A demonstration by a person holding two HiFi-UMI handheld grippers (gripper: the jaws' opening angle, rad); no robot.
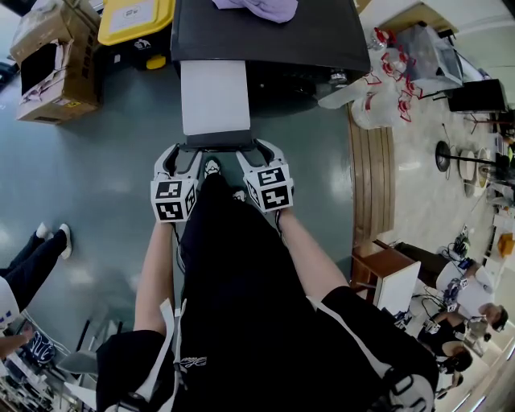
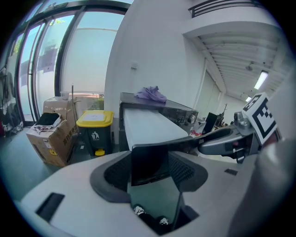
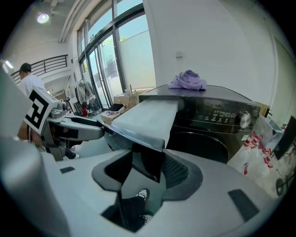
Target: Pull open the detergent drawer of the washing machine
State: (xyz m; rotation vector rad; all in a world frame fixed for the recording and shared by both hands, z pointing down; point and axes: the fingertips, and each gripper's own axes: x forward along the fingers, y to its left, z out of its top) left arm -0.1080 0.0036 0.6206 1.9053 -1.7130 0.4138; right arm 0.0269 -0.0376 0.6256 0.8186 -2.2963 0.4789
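Observation:
The dark washing machine [image 1: 273,36] stands ahead with its long white detergent drawer [image 1: 215,96] slid far out toward me. The drawer's dark front panel [image 1: 219,142] lies between both grippers. My left gripper [image 1: 179,165] grips the panel's left end and my right gripper [image 1: 261,159] its right end. In the left gripper view the panel [image 2: 149,159] fills the gap between the ribbed pads [image 2: 115,173] of the left gripper [image 2: 150,173]. In the right gripper view the panel [image 3: 147,162] sits likewise inside the right gripper [image 3: 145,169], beside the machine's control panel [image 3: 222,115].
A purple cloth [image 1: 257,8] lies on top of the machine. A yellow-lidded bin [image 1: 133,24] and cardboard boxes [image 1: 52,60] stand to its left. Plastic bags [image 1: 378,88] and a wooden strip [image 1: 370,185] are on the right. Another person's legs [image 1: 32,257] show at far left.

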